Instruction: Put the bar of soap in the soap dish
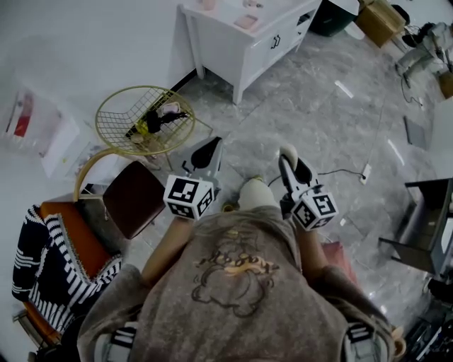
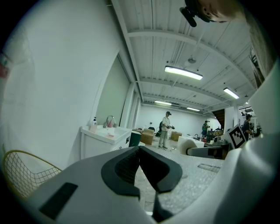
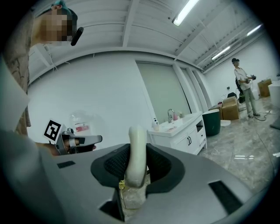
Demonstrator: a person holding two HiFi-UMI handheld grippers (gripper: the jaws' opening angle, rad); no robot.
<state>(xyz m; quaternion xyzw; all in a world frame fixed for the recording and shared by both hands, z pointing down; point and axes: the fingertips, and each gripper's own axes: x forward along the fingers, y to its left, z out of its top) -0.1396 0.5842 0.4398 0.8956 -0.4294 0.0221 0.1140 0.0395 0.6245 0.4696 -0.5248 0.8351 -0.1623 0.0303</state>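
**Pale cream bar of soap (image 3: 136, 148) clamped in the right tool (image 3: 136, 164); left tool (image 2: 141, 168) closed on nothing**

A grey marbled floor (image 1: 318, 106) fills the middle of the head view. A white bench with a sink and cupboard doors (image 1: 244, 42) stands at the upper centre. In the lower middle, the left tool's dark pads meet with nothing between them. The right tool's jaws stand fairly wide, its pads pressing both faces of the bar of soap. The soap stands on edge, rises above the jaws, and is well apart from the bench.

The grey marbled floor (image 1: 333, 134) carries a white counter (image 1: 248, 42). Just right of the counter stand a dark bin (image 1: 331, 18) and a cardboard box (image 1: 380, 21). Below-left of the counter are a gold wire basket (image 1: 145, 120) and a brown seat (image 1: 134, 199).
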